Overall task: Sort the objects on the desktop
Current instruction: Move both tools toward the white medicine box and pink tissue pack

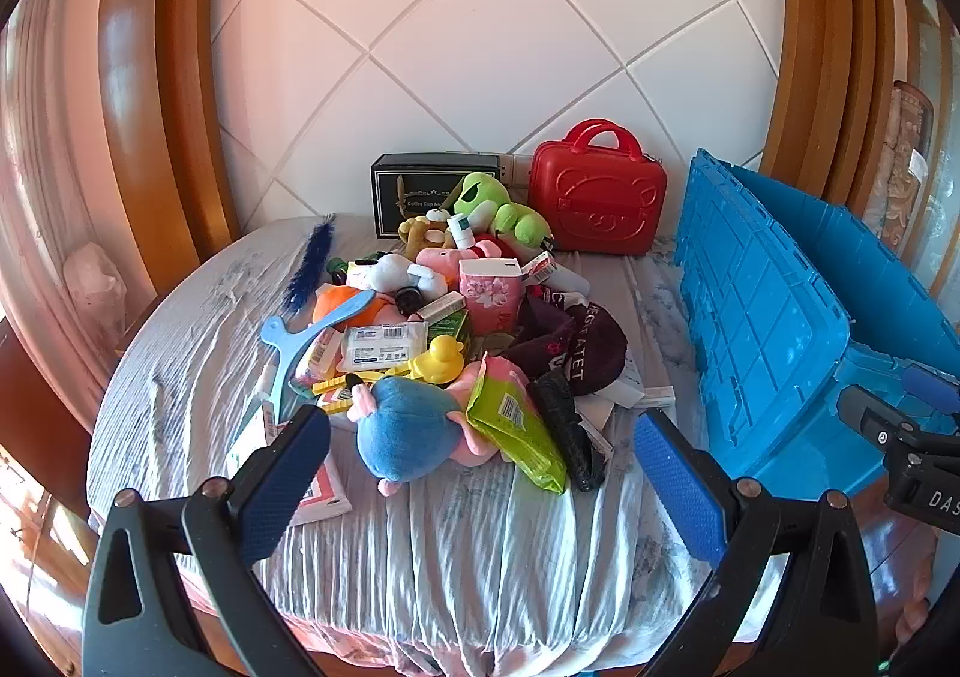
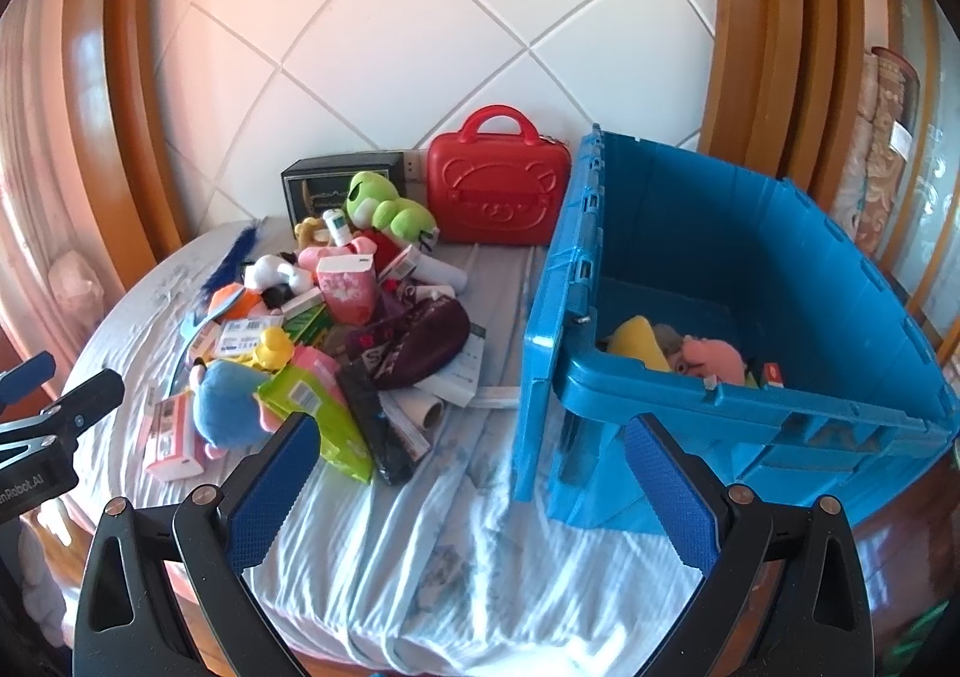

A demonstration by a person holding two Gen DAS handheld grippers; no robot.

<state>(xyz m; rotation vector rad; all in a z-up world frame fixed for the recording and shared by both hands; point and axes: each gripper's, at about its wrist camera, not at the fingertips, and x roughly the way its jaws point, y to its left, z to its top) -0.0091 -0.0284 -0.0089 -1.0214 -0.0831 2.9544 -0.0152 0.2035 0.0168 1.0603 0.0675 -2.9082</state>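
A heap of small objects lies on a table with a pale wrinkled cloth (image 1: 456, 545): a blue and pink plush (image 1: 408, 431), a yellow rubber duck (image 1: 441, 356), a green wipes pack (image 1: 519, 434), a pink tissue box (image 1: 489, 293), a green frog plush (image 1: 498, 209), a dark maroon cap (image 1: 576, 341). My left gripper (image 1: 480, 473) hangs open just short of the heap, nothing between its fingers. My right gripper (image 2: 468, 491) is open over bare cloth between the heap (image 2: 336, 341) and the blue crate (image 2: 750, 281), which holds a yellow toy (image 2: 639, 338) and a pink plush (image 2: 714, 359).
A red carry case (image 1: 597, 194) and a black box (image 1: 420, 185) stand against the tiled wall. The blue crate (image 1: 774, 311) fills the table's right side, its lid flap hanging down. Wooden frames flank the wall. The cloth is bare near the front edge.
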